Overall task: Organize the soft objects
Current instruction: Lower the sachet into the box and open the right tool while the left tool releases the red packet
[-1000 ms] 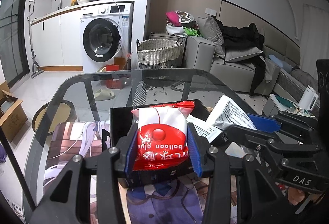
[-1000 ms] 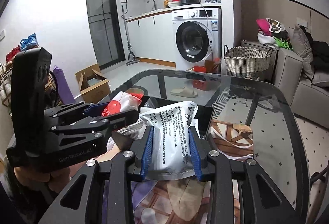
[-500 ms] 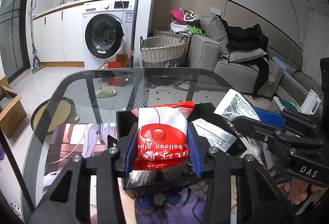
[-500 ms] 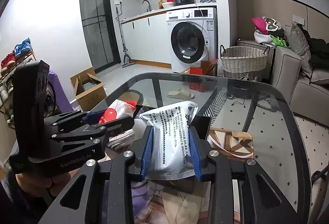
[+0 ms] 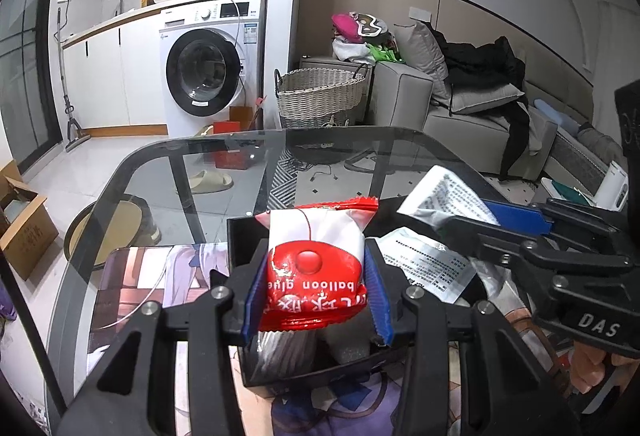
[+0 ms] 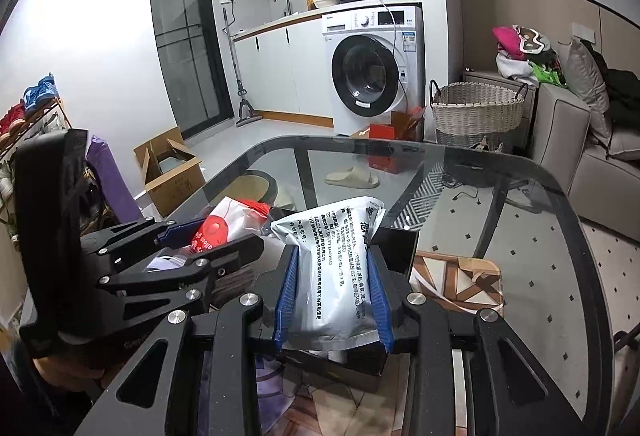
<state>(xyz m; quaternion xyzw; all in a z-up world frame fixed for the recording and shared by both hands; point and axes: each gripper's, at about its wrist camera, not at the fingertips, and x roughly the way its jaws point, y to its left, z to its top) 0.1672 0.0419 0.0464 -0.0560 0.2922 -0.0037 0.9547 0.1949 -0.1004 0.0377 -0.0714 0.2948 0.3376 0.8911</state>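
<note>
My left gripper [image 5: 316, 294] is shut on a red and white "balloon glue" packet [image 5: 316, 268] and holds it above a black open box [image 5: 240, 236] on the glass table. My right gripper [image 6: 332, 296] is shut on a silver pouch [image 6: 336, 264] with printed text, held over the same black box [image 6: 394, 252]. The right gripper with its silver pouch [image 5: 444, 195] shows at the right of the left wrist view. The left gripper with the red packet [image 6: 224, 226] shows at the left of the right wrist view. A white printed packet [image 5: 424, 260] and other items lie in the box.
A printed mat [image 5: 136, 284] covers the glass table [image 5: 320, 147] under the box. Beyond the table stand a washing machine [image 5: 208, 75], a wicker basket [image 5: 320, 95] and a grey sofa [image 5: 472, 115]. A cardboard box [image 6: 168, 171] sits on the floor.
Both grippers have risen a little with their packets still clamped. The black box now sits lower in both views, and the silver pouch is higher above it.
</note>
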